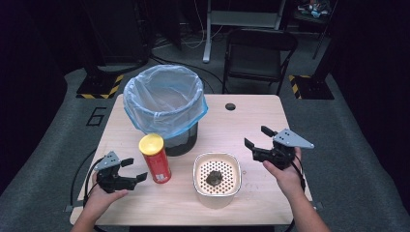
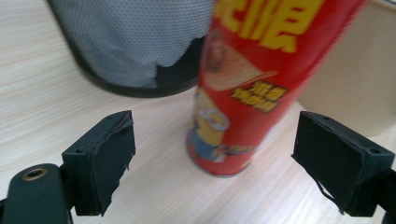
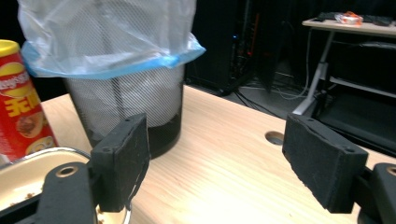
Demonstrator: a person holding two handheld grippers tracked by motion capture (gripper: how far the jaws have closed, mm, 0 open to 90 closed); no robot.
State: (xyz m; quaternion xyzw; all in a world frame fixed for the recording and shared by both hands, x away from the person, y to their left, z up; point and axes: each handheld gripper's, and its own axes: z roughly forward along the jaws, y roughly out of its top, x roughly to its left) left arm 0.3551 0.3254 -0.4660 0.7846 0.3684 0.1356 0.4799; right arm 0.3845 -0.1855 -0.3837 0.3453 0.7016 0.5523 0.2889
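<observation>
Left gripper (image 1: 136,170) sits wide apart, nothing held — the tall red cardboard chip can with the yellow lid (image 1: 155,158) stands on the tabletop (image 1: 251,121) just ahead. Probably light, slick and tippy; grab mid-body. Right gripper (image 1: 256,137) gapes empty too.

Left gripper (image 1: 134,170): black body, grey three-cornered plate on top, black cable trailing; jaws end in square black pads (image 2: 108,154) with frayed edges, brass-ringed screw hole at one base; right gripper (image 1: 257,137): same black build, grey plate; forearms bare, no sleeves.
</observation>
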